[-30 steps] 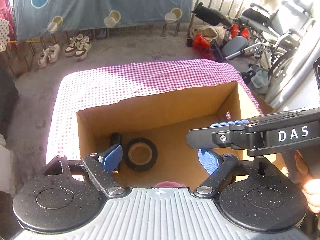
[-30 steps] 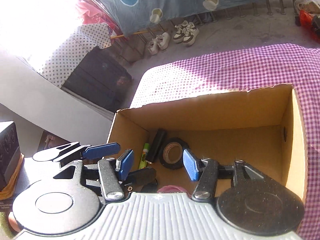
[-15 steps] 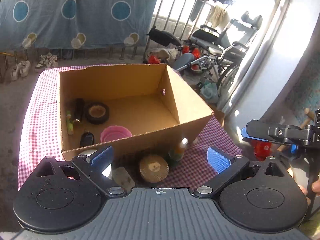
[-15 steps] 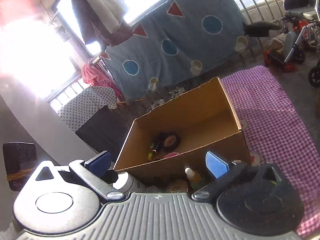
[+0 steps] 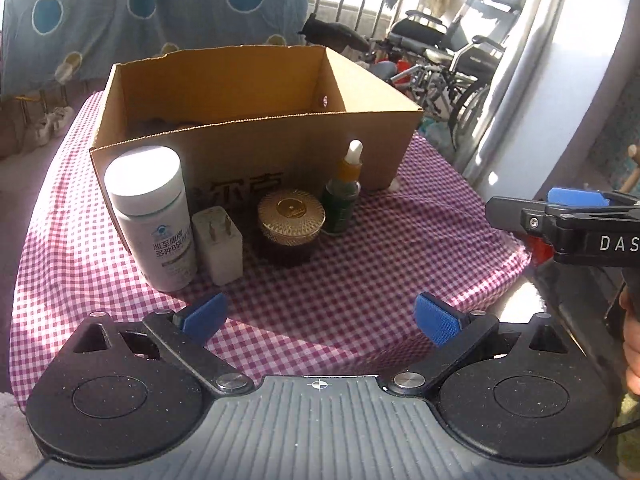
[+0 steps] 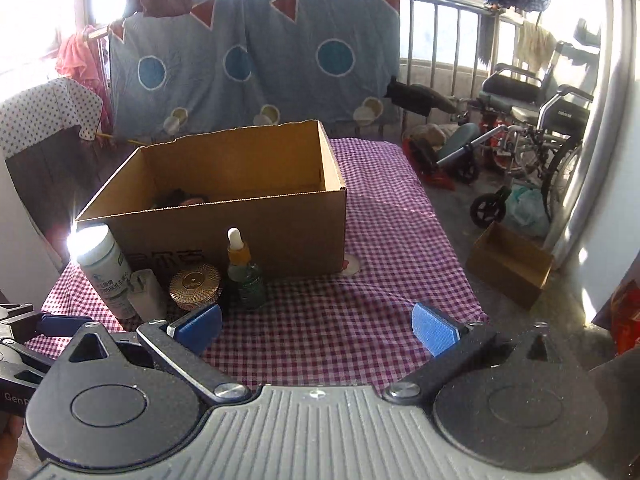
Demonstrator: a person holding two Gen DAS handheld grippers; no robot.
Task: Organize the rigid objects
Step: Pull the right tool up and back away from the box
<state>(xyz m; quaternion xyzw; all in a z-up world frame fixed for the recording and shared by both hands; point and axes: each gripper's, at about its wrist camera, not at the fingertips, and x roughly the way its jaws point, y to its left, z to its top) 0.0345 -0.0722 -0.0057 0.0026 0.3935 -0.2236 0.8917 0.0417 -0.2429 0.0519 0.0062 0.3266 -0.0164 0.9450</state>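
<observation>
A cardboard box (image 5: pixel 360 128) (image 6: pixel 304 216) stands on the checked tablecloth (image 5: pixel 360 264). Along its near wall stand a white pill bottle (image 5: pixel 150 216) (image 6: pixel 106 272), a white plug adapter (image 5: pixel 218 244) (image 6: pixel 146 294), a gold-lidded jar (image 5: pixel 291 220) (image 6: pixel 195 286) and a green dropper bottle (image 5: pixel 344 196) (image 6: pixel 245 276). My left gripper (image 5: pixel 320 318) hovers open over the cloth in front of them, nothing between its blue pads. My right gripper (image 6: pixel 316 326) is open and empty too, to the right of the row; its side shows at the right edge of the left wrist view. Dark items lie low inside the box, mostly hidden.
A blue patterned sheet (image 6: pixel 256 68) hangs on a railing behind the table. Wheelchairs (image 6: pixel 536 120) and a small open carton (image 6: pixel 508 268) stand on the floor to the right. The table's right edge (image 5: pixel 508 264) drops off beside my right gripper.
Both grippers pulled back out of the box toward the table's near side and opened wide. The row of objects in front of the box came into view.
</observation>
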